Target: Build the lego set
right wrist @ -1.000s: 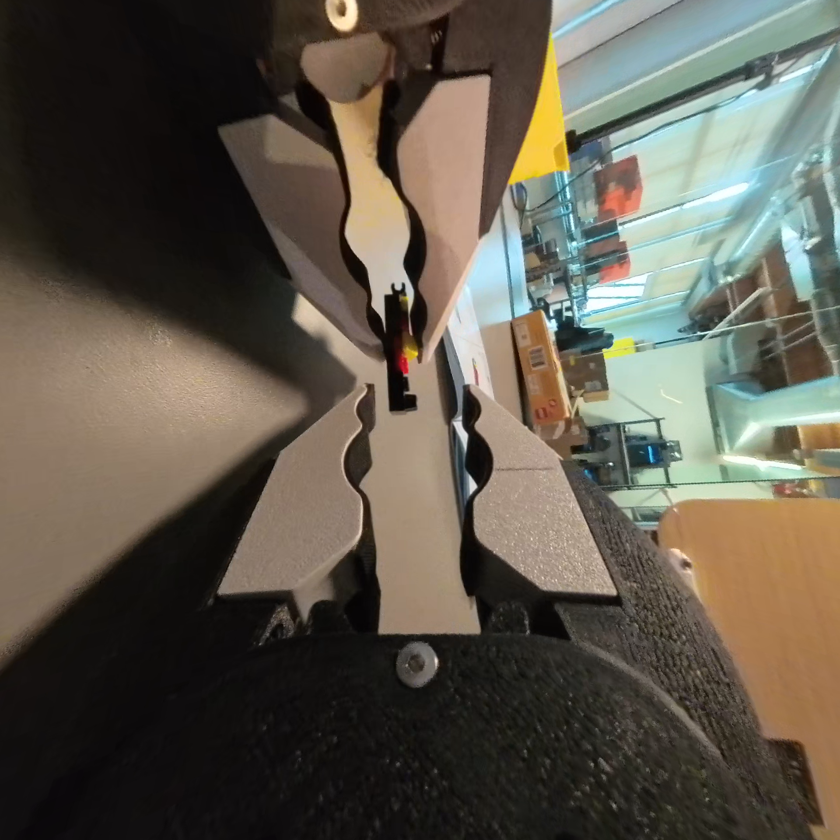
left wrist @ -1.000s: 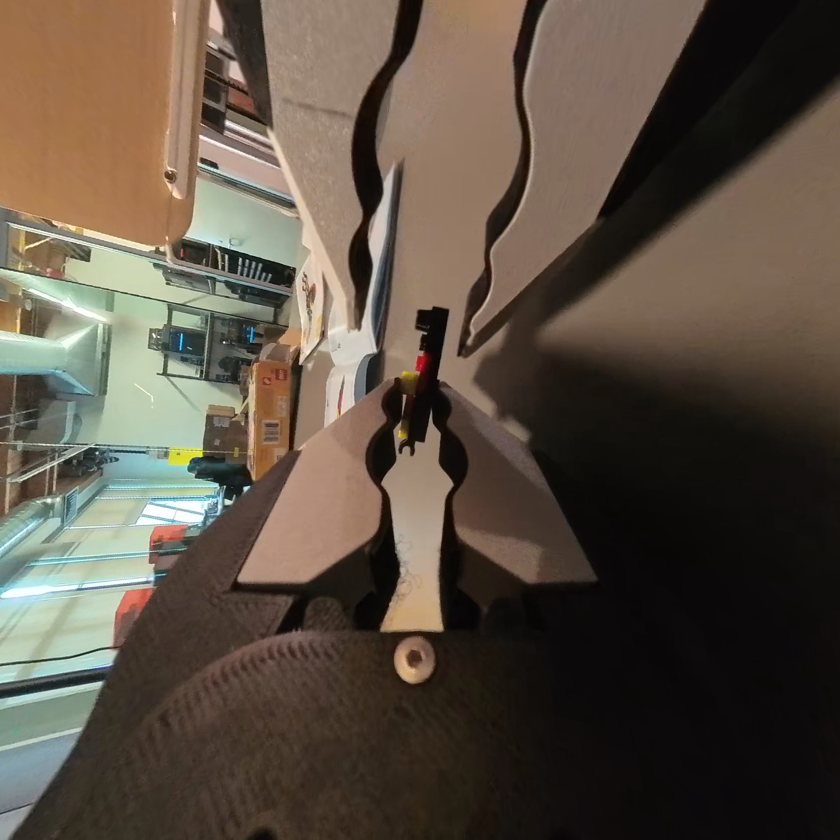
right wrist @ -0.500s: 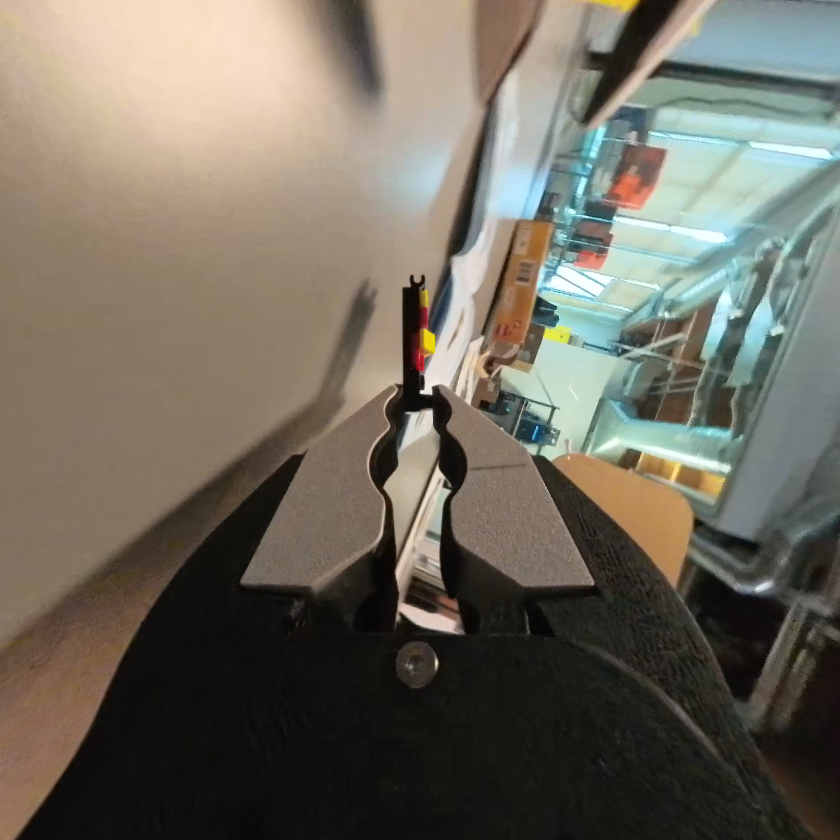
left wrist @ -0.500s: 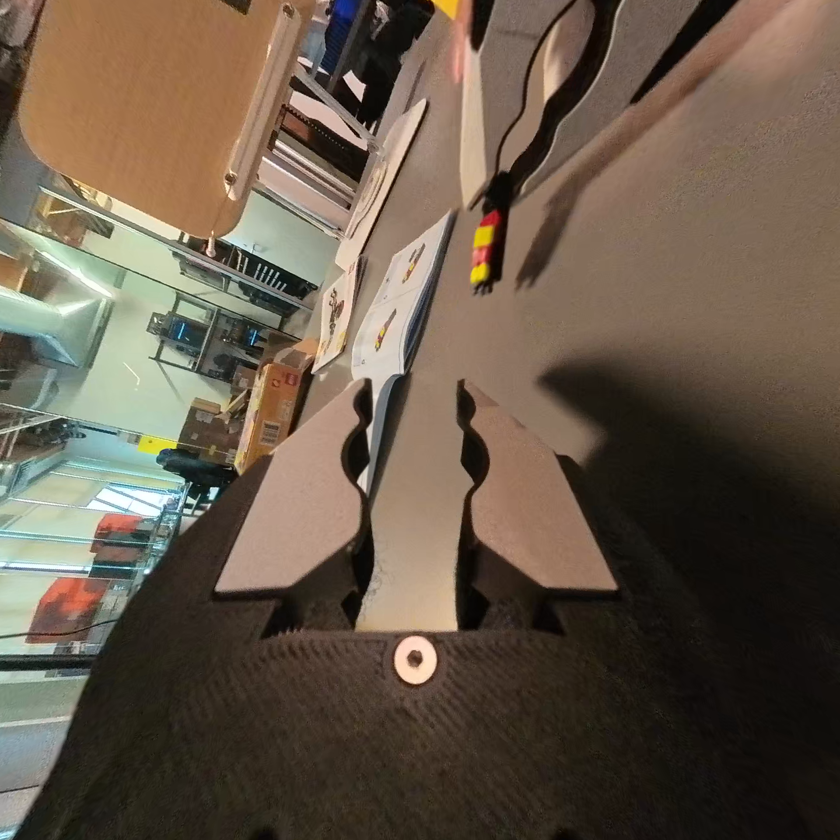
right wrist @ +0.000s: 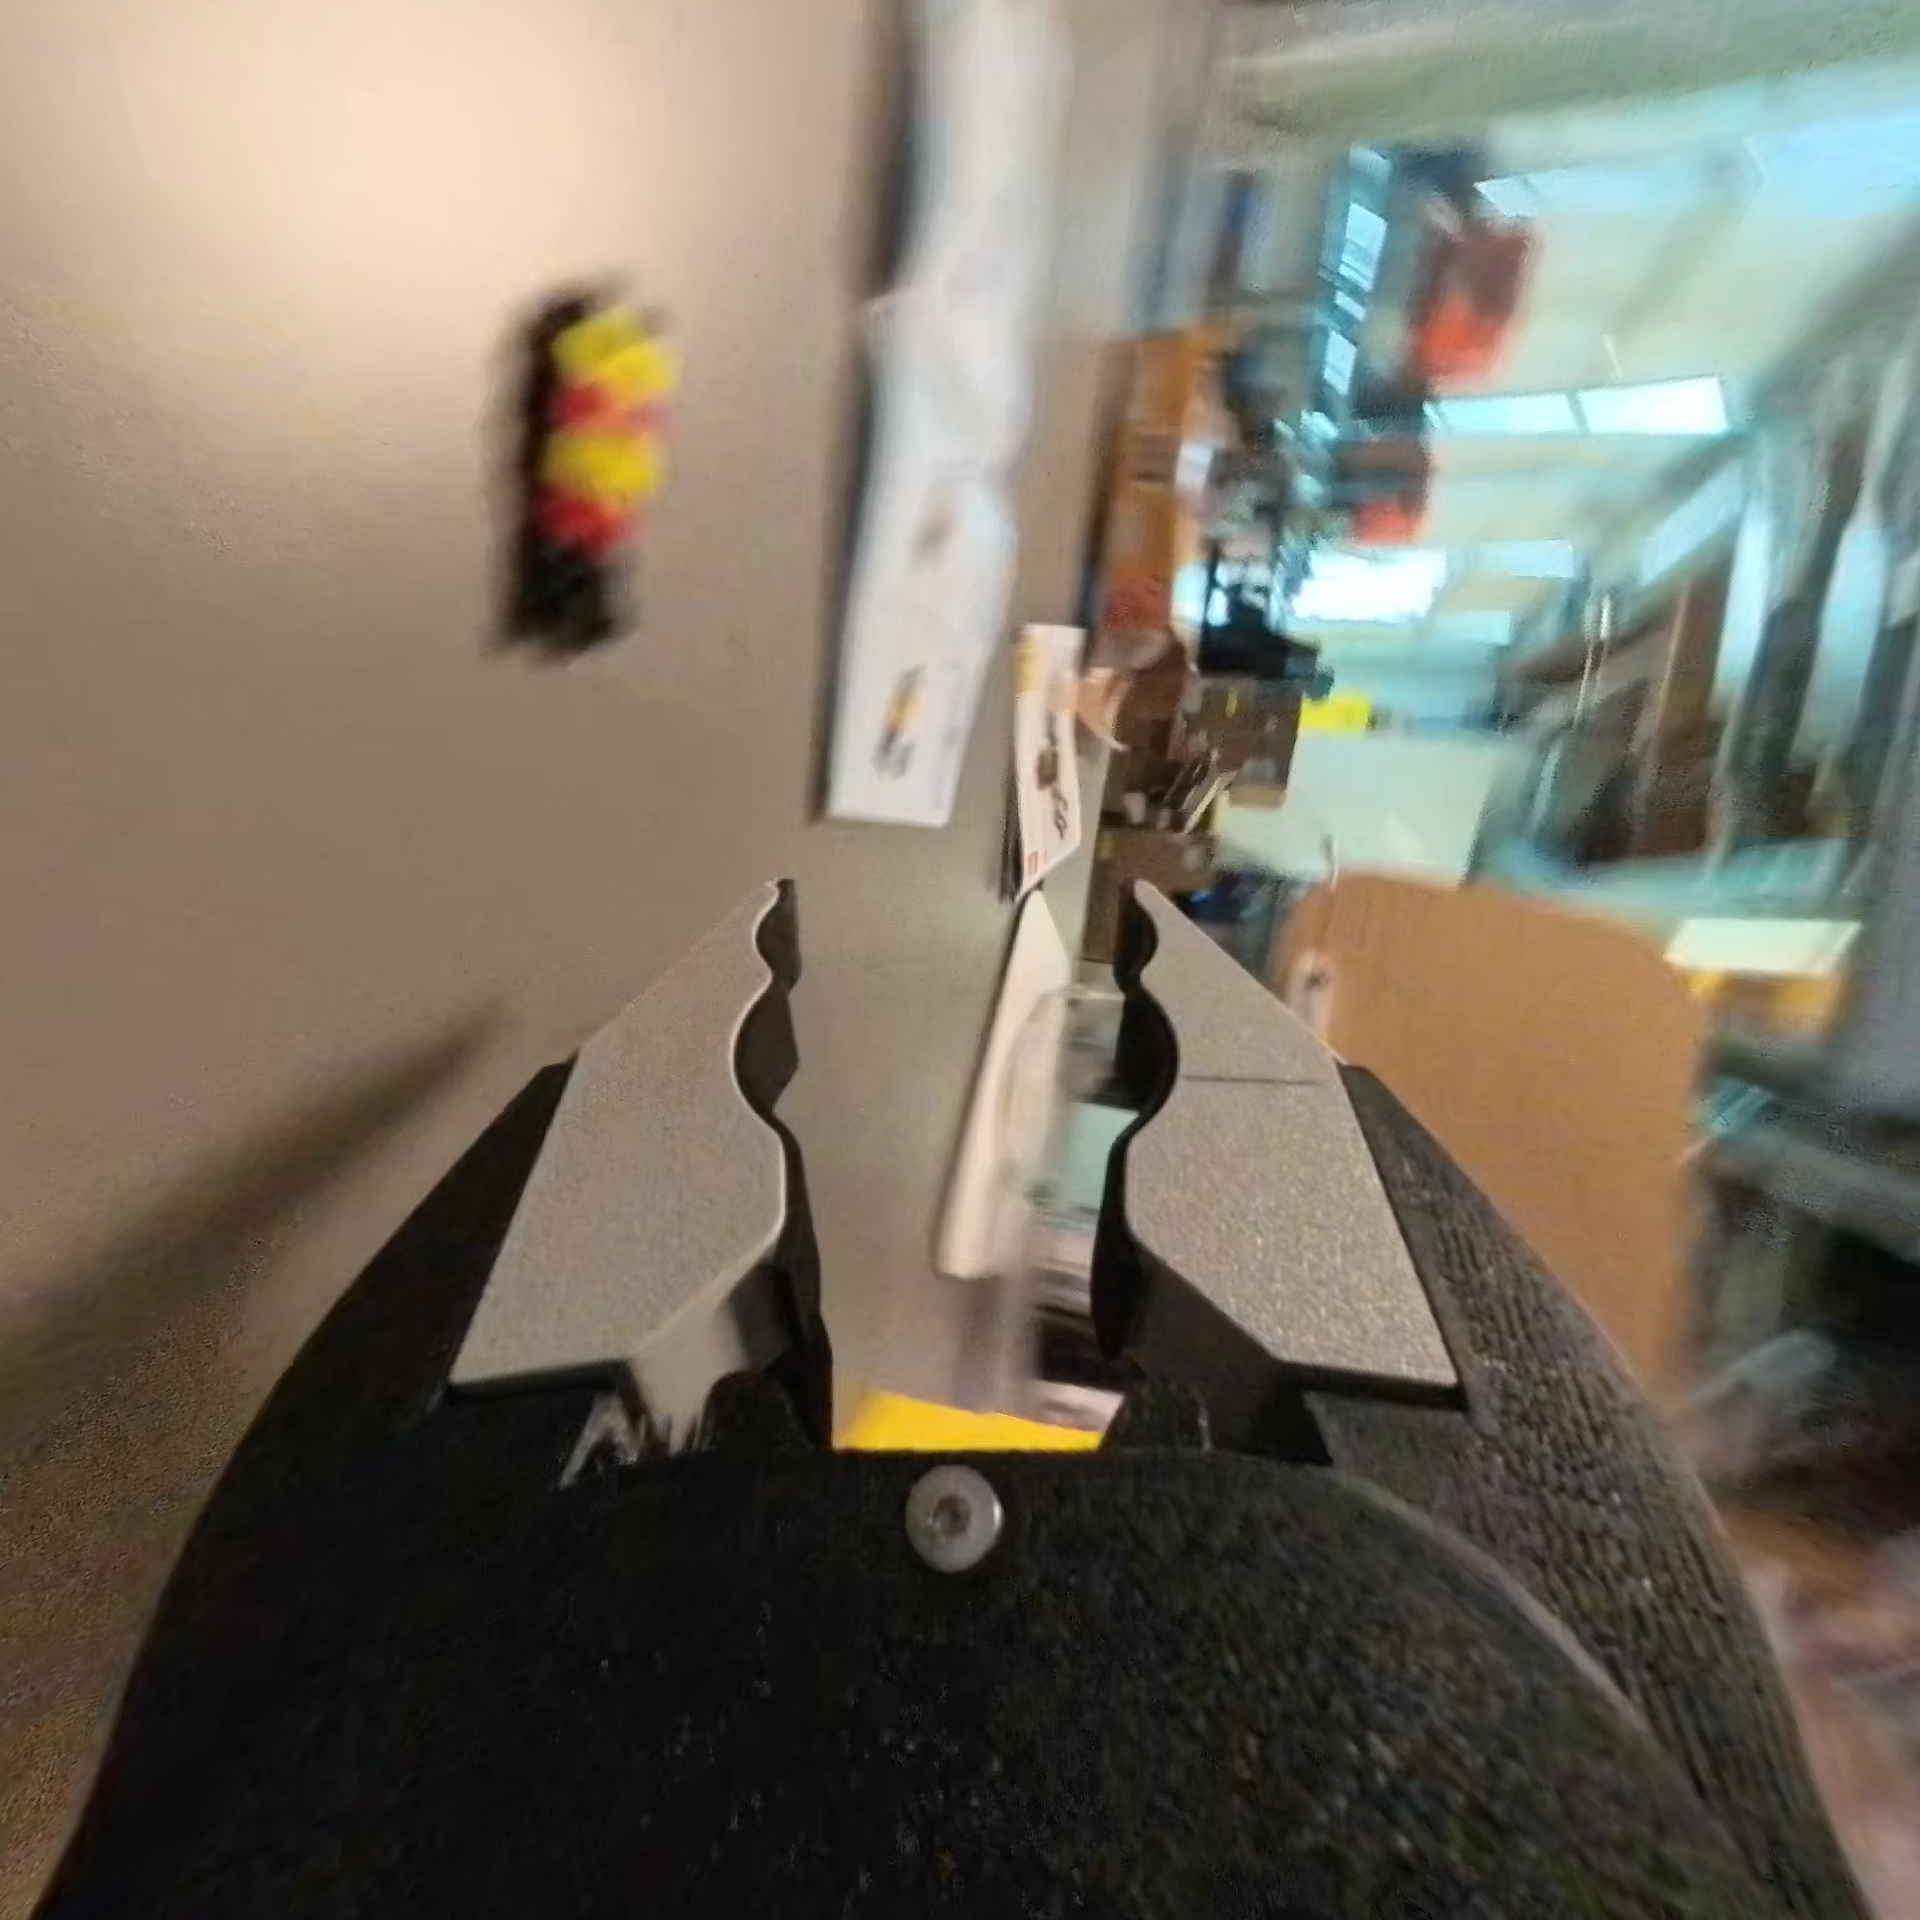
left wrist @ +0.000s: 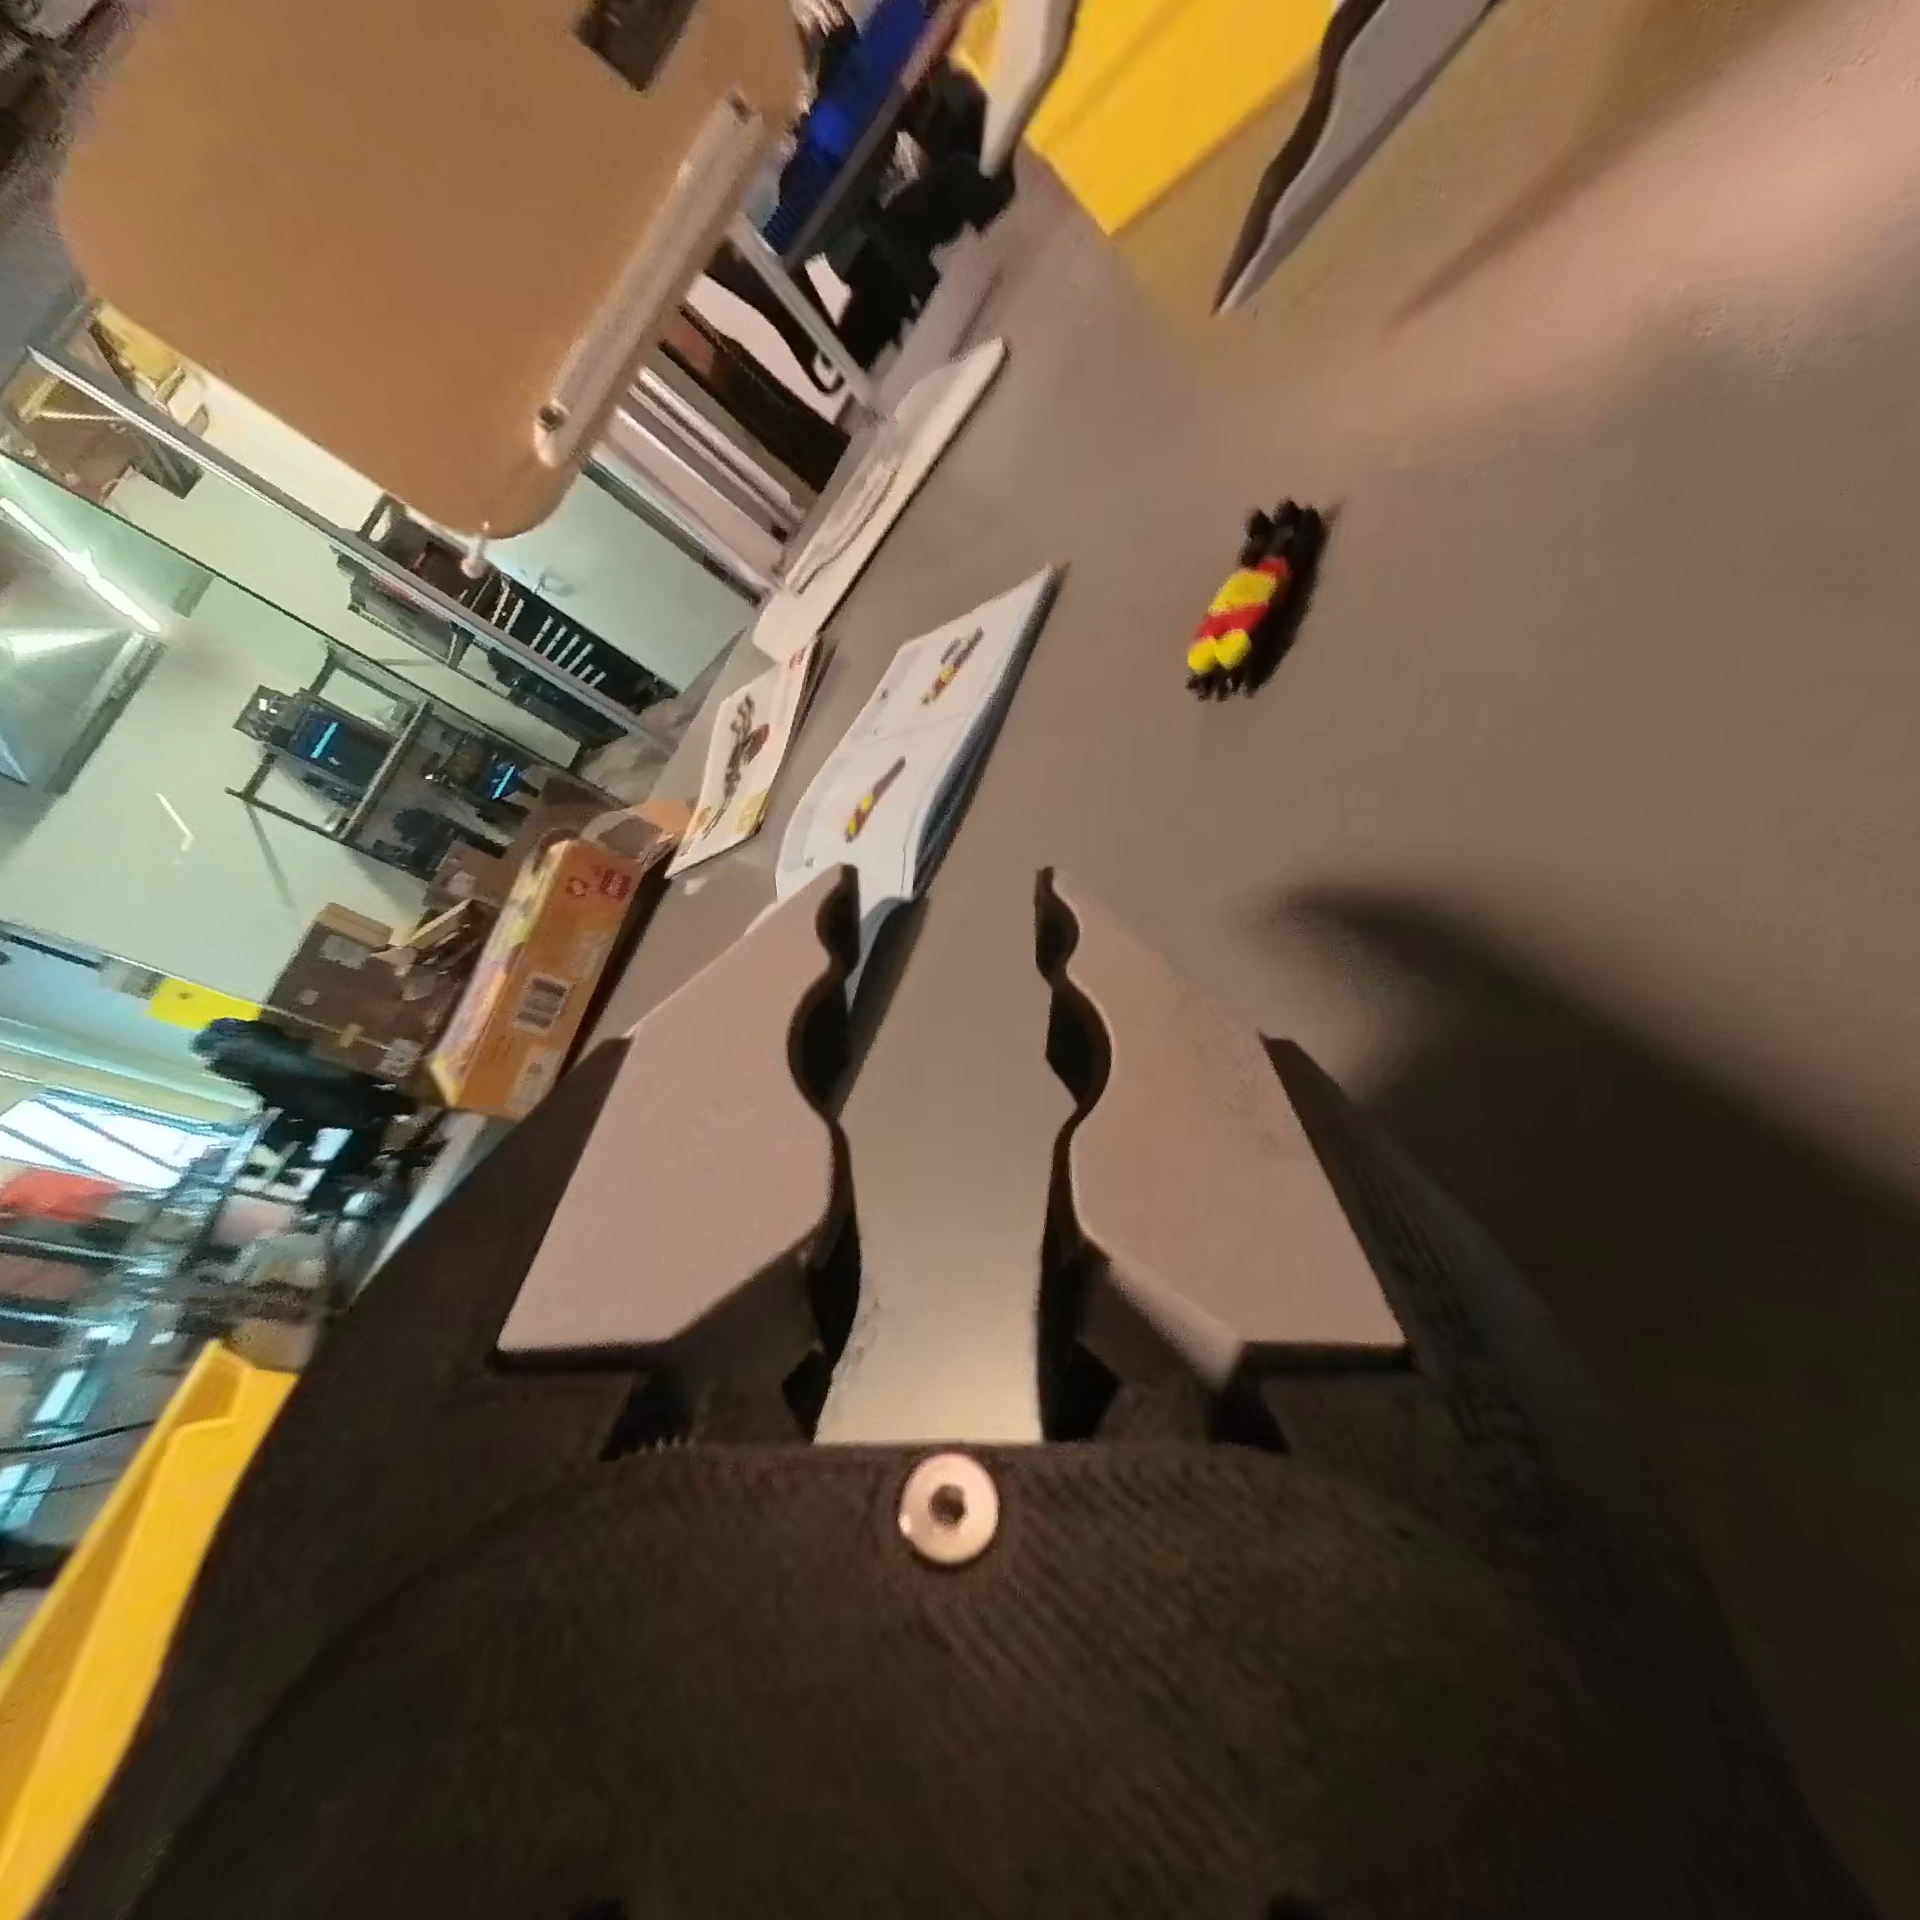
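In the left wrist view, the left gripper (left wrist: 945,914) fills the lower frame, its jaws parted with nothing between them, only bare grey table (left wrist: 1558,727) showing through the gap. Just past its tips, centre frame, lies an open booklet (left wrist: 925,727), with a leaflet (left wrist: 743,769) beside it and a yellow box (left wrist: 530,987) at the left table edge. The model (left wrist: 1252,603), a small strip of black, red and yellow bricks, lies flat on the table in the upper right, well apart from both tools. A yellow bin (left wrist: 1132,104) sits at the top edge, and a wooden chair (left wrist: 364,239) hangs in the upper left beyond the table.

In the right wrist view, which is badly blurred, the right gripper (right wrist: 956,904) is likewise spread wide and empty. The model (right wrist: 587,457) shows in the upper left, the booklet (right wrist: 935,582) to its right.

The model looks light and stiff, but as a thin stack of pressed-together bricks it would likely snap apart if bent or pinched across its length. Its plastic is smooth, so a grip on the flat long sides near the middle seems safest; the black end, with finer projecting bits, is probably the weakest place to hold.
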Available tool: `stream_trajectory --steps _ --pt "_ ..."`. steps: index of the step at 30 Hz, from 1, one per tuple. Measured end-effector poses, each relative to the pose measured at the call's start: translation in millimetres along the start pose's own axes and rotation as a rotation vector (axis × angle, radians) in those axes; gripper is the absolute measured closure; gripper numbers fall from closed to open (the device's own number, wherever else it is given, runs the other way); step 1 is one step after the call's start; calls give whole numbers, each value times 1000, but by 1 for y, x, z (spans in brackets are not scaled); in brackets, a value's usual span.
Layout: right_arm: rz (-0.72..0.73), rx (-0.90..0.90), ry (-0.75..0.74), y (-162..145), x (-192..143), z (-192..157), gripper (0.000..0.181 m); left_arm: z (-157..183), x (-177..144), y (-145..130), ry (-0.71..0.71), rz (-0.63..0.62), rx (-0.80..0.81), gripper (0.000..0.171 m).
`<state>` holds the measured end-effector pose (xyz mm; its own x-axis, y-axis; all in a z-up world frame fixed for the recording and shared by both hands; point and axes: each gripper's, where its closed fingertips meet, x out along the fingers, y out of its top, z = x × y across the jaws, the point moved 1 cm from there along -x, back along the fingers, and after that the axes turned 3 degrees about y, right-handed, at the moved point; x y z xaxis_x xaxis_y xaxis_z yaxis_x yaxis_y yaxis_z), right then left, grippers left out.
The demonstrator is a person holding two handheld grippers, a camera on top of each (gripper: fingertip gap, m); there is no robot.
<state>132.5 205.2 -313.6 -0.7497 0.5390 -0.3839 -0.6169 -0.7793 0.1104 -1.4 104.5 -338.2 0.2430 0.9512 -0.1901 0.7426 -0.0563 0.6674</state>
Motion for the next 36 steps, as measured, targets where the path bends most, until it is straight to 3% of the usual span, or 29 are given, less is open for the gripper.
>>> stream_trajectory --steps 2,4,7,11,14,16,19,22,25,27,30,36 --pt "128 472 -130 -4 7 34 122 -8 0 6 1 68 -87 137" --pt "237 829 -311 -21 16 63 130 -19 -2 10 20 130 -156 136" --pt "283 1085 -572 -54 33 82 152 -35 -4 9 62 166 -251 136" --pt "188 1049 -611 -67 69 82 162 -41 -1 9 106 168 -266 137" --pt "232 999 -570 -57 79 84 163 -35 7 15 119 175 -197 137" --pt "259 980 -560 -52 78 83 164 -22 17 35 50 255 -213 129" --pt "316 1004 -576 -49 68 86 165 -7 49 62 -16 312 -217 120" --pt "356 1015 -575 -47 59 85 165 -6 90 68 -14 300 -163 119" --pt "366 990 -573 -45 53 83 166 -9 120 64 -49 267 -150 121" --pt "373 1006 -579 -47 50 83 166 -5 133 62 -157 232 -210 120" --pt "379 1068 -589 -56 50 84 167 5 152 48 -349 65 -288 117" --pt "405 1191 -602 -71 47 84 167 9 173 30 -475 -107 -286 128"
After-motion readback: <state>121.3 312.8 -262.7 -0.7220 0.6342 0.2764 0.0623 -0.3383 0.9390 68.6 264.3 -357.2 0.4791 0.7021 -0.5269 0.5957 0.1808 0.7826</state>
